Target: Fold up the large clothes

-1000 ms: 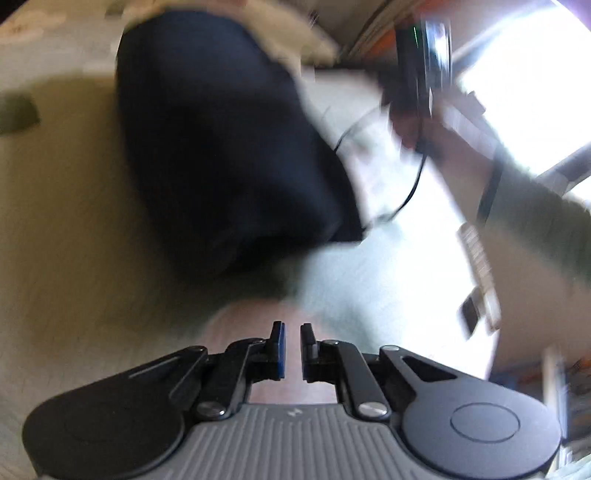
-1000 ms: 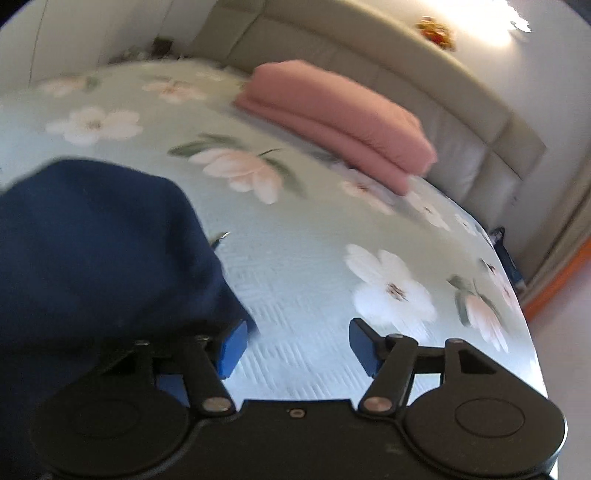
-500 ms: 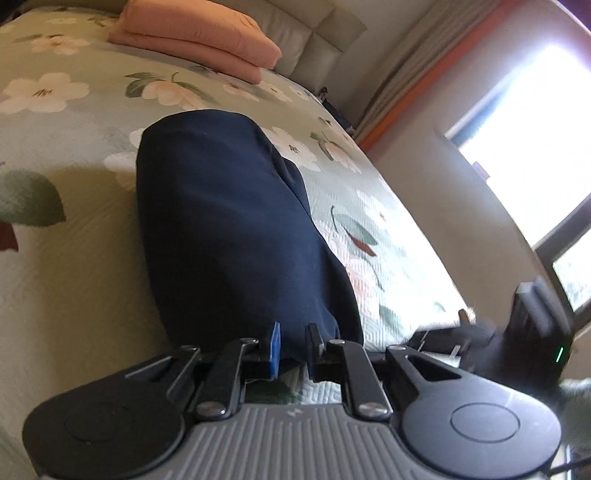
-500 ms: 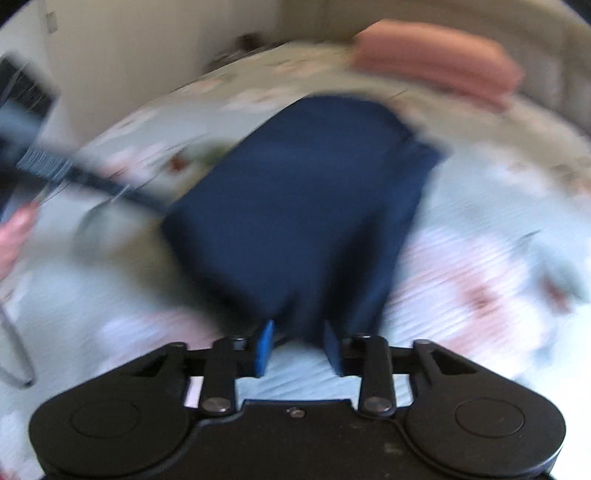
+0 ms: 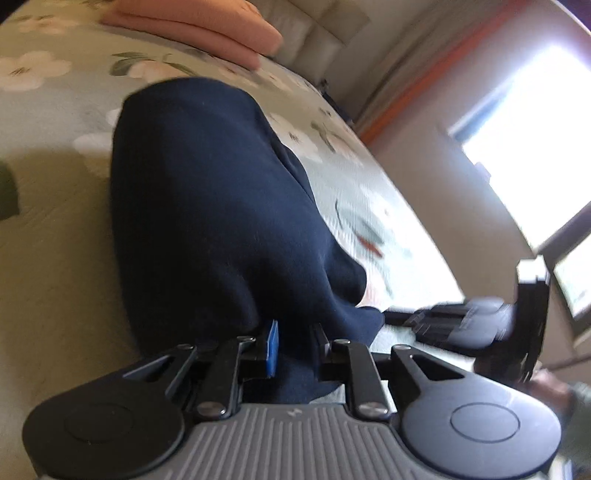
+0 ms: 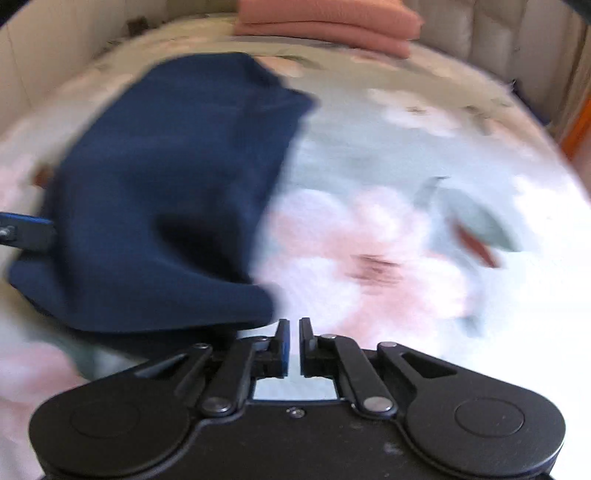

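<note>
At the bottom of the left view, the left gripper (image 5: 293,345) pinches the near edge of the navy garment (image 5: 207,206). The right gripper (image 6: 294,341) is nearly closed and holds nothing, just beside the cloth. The garment lies half folded on the floral bedspread (image 6: 424,177); the pink folded stack (image 6: 328,22) sits at the top. Next, I think, the right gripper must catch the other corner.

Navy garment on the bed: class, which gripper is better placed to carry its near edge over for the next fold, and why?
Left. The left gripper has navy garment cloth between its fingers. The right gripper is nearly shut with nothing between its fingers, beside the cloth's edge on the floral bedspread.
</note>
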A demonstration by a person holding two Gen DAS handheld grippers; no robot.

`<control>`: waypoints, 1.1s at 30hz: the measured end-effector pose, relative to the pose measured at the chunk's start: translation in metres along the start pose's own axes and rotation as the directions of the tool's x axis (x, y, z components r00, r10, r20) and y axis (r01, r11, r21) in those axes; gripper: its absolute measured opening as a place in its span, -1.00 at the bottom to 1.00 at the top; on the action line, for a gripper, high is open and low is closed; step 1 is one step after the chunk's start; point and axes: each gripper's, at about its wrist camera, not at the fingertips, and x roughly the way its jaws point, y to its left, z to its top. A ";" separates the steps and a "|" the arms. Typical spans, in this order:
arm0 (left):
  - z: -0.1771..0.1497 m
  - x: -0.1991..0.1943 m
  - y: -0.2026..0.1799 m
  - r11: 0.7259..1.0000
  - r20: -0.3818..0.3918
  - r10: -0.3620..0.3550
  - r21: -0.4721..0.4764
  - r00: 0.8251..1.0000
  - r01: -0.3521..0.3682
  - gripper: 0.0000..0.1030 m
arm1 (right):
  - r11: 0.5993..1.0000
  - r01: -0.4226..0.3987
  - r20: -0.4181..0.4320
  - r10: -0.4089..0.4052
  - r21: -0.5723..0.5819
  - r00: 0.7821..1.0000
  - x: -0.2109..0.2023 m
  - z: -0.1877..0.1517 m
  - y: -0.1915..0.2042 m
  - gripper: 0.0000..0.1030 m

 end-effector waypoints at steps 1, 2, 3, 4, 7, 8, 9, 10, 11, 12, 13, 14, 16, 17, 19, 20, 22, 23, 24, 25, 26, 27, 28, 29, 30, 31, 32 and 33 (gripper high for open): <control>-0.002 0.006 -0.003 1.000 -0.020 0.004 0.019 1.000 -0.004 -0.62 | 0.998 0.063 -0.001 -0.063 -0.008 0.998 -0.002 -0.003 -0.007 -0.91; -0.004 0.016 -0.006 1.000 -0.059 0.004 0.028 0.998 -0.003 -0.73 | 0.991 0.127 0.023 -0.126 -0.052 0.992 -0.003 -0.002 -0.009 -0.87; -0.007 0.029 -0.008 0.999 -0.103 0.012 0.038 0.995 -0.008 -0.72 | 0.982 0.157 0.066 -0.151 -0.102 0.986 -0.006 0.003 -0.005 -0.72; -0.012 0.041 -0.017 0.993 -0.137 0.069 0.106 0.988 -0.055 -0.72 | 0.981 0.139 0.116 -0.124 -0.134 0.985 -0.011 0.010 0.003 -0.66; -0.014 0.042 -0.029 0.977 -0.137 0.134 0.182 0.981 -0.108 -0.73 | 0.980 0.007 0.244 0.042 -0.198 0.969 -0.028 0.034 0.042 -0.67; -0.013 0.036 -0.024 0.986 -0.130 0.115 0.134 0.985 -0.097 -0.73 | 0.973 -0.014 0.282 0.081 -0.232 0.956 -0.030 0.038 0.058 -0.67; -0.013 0.031 -0.017 0.992 -0.133 0.097 0.093 0.986 -0.085 -0.73 | 0.966 -0.031 0.297 0.110 -0.258 0.948 -0.029 0.039 0.071 -0.67; -0.015 0.028 -0.014 0.993 -0.142 0.095 0.088 0.985 -0.083 -0.75 | 0.956 -0.067 0.283 0.151 -0.287 0.947 -0.022 0.038 0.083 -0.67; -0.017 0.024 -0.014 0.989 -0.158 0.113 0.109 0.981 -0.096 -0.80 | 0.949 -0.084 0.254 0.166 -0.304 0.953 -0.013 0.033 0.091 -0.67; -0.020 0.020 -0.013 0.986 -0.176 0.129 0.129 0.976 -0.107 -0.81 | 0.943 -0.074 0.229 0.154 -0.325 0.961 -0.003 0.024 0.096 -0.68; -0.024 0.017 -0.010 0.985 -0.195 0.137 0.132 0.971 -0.113 -0.80 | 0.933 -0.044 0.204 0.123 -0.357 0.971 0.008 0.012 0.098 -0.68; -0.027 0.013 -0.006 0.984 -0.211 0.152 0.124 0.965 -0.128 -0.80 | 0.929 -0.004 0.172 0.072 -0.370 0.983 0.016 0.002 0.095 -0.68; -0.032 -0.005 0.002 0.992 -0.211 0.120 0.068 0.970 -0.108 -0.80 | 0.938 0.043 0.123 -0.001 -0.343 0.992 0.018 -0.013 0.076 -0.66; -0.030 -0.020 0.002 0.997 -0.166 0.068 0.035 0.984 -0.063 -0.80 | 0.941 0.065 0.090 -0.037 -0.333 0.995 0.016 -0.014 0.066 -0.66; -0.019 -0.044 0.000 1.000 -0.063 -0.014 -0.011 0.998 0.014 -0.74 | 0.950 0.072 0.103 -0.042 -0.303 0.994 0.005 -0.008 0.049 -0.66; -0.009 -0.053 -0.004 1.000 -0.004 -0.020 -0.011 1.000 0.020 -0.72 | 0.955 0.062 0.136 -0.023 -0.291 0.990 -0.003 0.002 0.044 -0.66; 0.013 -0.058 -0.010 1.000 0.080 -0.015 0.003 0.997 0.015 -0.68 | 0.960 0.055 0.235 0.011 -0.274 0.972 -0.012 0.031 0.043 -0.66; 0.024 -0.055 -0.013 1.000 0.107 -0.006 0.015 0.994 0.004 -0.67 | 0.961 0.049 0.280 0.030 -0.272 0.960 -0.013 0.045 0.046 -0.66; 0.036 -0.048 -0.016 0.999 0.127 0.015 0.031 0.992 -0.019 -0.66 | 0.960 0.041 0.321 0.053 -0.278 0.946 -0.010 0.061 0.049 -0.59; 0.043 -0.039 -0.017 0.998 0.126 0.028 0.053 0.992 -0.035 -0.65 | 0.953 0.061 0.368 0.056 -0.297 0.928 -0.003 0.077 0.056 -0.42; 0.050 -0.026 -0.019 0.996 0.109 0.039 0.079 0.993 -0.048 -0.65 | 0.938 0.102 0.414 0.048 -0.332 0.909 0.007 0.090 0.066 -0.30; 0.055 -0.010 -0.020 0.993 0.077 0.046 0.101 0.996 -0.054 -0.65 | 0.921 0.138 0.448 0.044 -0.365 0.893 0.016 0.096 0.070 -0.28; 0.057 0.006 -0.018 0.993 0.033 0.047 0.107 0.998 -0.051 -0.65 | 0.906 0.155 0.470 0.054 -0.395 0.881 0.029 0.108 0.078 -0.28; 0.056 0.023 -0.015 0.993 -0.018 0.059 0.108 0.998 -0.056 -0.66 | 0.894 0.167 0.482 0.061 -0.416 0.874 0.039 0.120 0.085 -0.28; 0.045 0.036 -0.013 0.994 -0.044 0.057 0.094 0.997 -0.053 -0.67 | 0.874 0.187 0.495 0.068 -0.448 0.866 0.048 0.127 0.093 -0.28; 0.042 0.041 -0.005 0.999 -0.056 0.021 0.036 0.998 -0.019 -0.68 | 0.839 0.215 0.514 0.087 -0.499 0.854 0.057 0.132 0.103 -0.28; 0.040 0.043 0.006 0.998 -0.052 -0.031 -0.052 0.998 0.028 -0.70 | 0.805 0.254 0.539 0.094 -0.536 0.837 0.063 0.132 0.111 -0.27; 0.037 0.040 0.017 0.992 -0.042 -0.056 -0.118 0.998 0.051 -0.81 | 0.772 0.299 0.568 0.095 -0.561 0.818 0.071 0.134 0.117 -0.25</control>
